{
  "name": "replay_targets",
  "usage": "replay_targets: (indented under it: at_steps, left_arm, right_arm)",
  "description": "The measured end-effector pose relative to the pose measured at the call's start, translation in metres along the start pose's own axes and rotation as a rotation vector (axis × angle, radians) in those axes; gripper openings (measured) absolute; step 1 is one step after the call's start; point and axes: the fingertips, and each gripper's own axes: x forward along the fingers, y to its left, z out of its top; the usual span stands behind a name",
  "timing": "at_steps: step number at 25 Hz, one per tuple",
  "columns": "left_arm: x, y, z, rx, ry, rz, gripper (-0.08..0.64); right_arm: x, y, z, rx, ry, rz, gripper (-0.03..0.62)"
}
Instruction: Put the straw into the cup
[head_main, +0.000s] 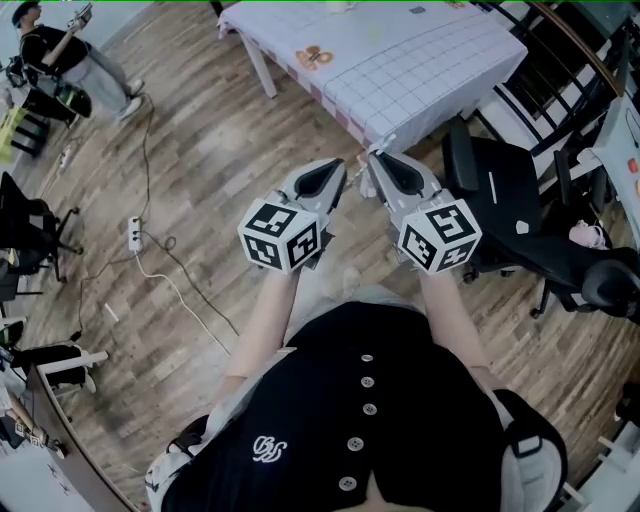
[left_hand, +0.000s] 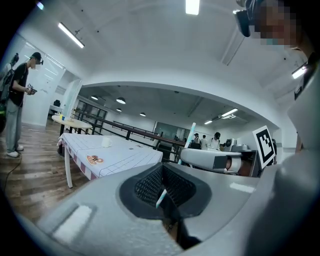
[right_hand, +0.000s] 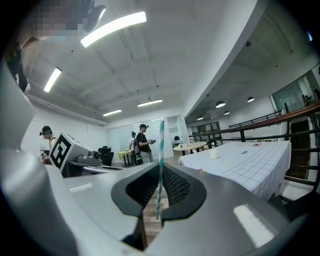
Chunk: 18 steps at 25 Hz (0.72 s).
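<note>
Pinching the teal-striped straw (right_hand: 161, 140) upright, our right gripper (right_hand: 160, 172) hangs short of the gridded table (right_hand: 250, 160), where the white cup (right_hand: 214, 154) stands well apart. Our left gripper (left_hand: 163, 172), jaws pressed together and empty, sits alongside. The shirt emblem (head_main: 268, 447) is too small to read.

The person wears a black top (head_main: 420, 430) with a row of pale buttons (head_main: 368, 383) down the front and a small white emblem (head_main: 268, 447) to one side. There is pale trim at the collar (head_main: 375, 296) and pale fabric at the shoulder (head_main: 530, 455).

The left hand-held gripper (head_main: 342, 166) and right hand-held gripper (head_main: 371, 158) look alike. Each is a smooth grey shell that tapers to a point, with a black mesh-lined hollow near the tip. Each carries a white cube with black square markers, the left cube (head_main: 281, 236) and the right cube (head_main: 440, 236).
</note>
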Motion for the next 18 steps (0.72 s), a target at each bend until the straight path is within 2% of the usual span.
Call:
replay_targets:
  at_steps: [7, 18]
  left_arm:
    - [0.051, 0.023, 0.004, -0.035, 0.017, 0.002, -0.002]
    - [0.090, 0.069, 0.003, -0.084, 0.031, 0.008, -0.002]
  right_arm:
    - [0.028, -0.060, -0.009, 0.046, 0.044, -0.028, 0.023]
    - [0.066, -0.092, -0.015, 0.050, 0.062, -0.040, 0.023]
